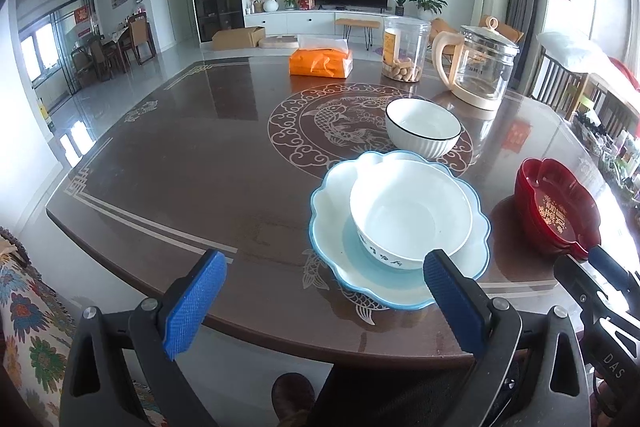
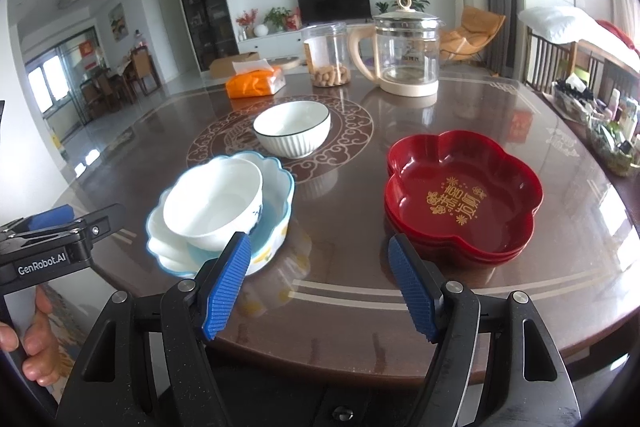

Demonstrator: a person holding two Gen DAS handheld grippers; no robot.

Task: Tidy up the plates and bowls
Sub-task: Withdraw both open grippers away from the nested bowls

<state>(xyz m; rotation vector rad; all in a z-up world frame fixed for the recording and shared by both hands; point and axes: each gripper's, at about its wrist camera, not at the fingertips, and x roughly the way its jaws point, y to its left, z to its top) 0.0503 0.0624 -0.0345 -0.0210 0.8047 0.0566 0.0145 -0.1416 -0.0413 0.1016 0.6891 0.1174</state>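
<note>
Currently, left wrist view: left gripper (image 1: 324, 303) is held wide open, empty; white bowl (image 1: 410, 213) is nested in the scalloped blue-rimmed plate (image 1: 332, 203), ribbed bowl (image 1: 422, 129) at one o'clock. Right wrist view: right gripper (image 2: 318, 285) is parted, empty; stacked red plates (image 2: 464, 195) at one o'clock. Judged between steps; the ribbed bowl is probably to be stacked next, requiring a rim pinch.

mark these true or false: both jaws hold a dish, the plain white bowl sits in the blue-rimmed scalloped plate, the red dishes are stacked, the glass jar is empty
1. Both grippers hold a dish. False: the left gripper and right gripper are open and empty.
2. The plain white bowl sits in the blue-rimmed scalloped plate. True.
3. The red flower-shaped dishes are stacked. True.
4. The clear glass jar is empty. False: brown pieces lie at its bottom.
</note>
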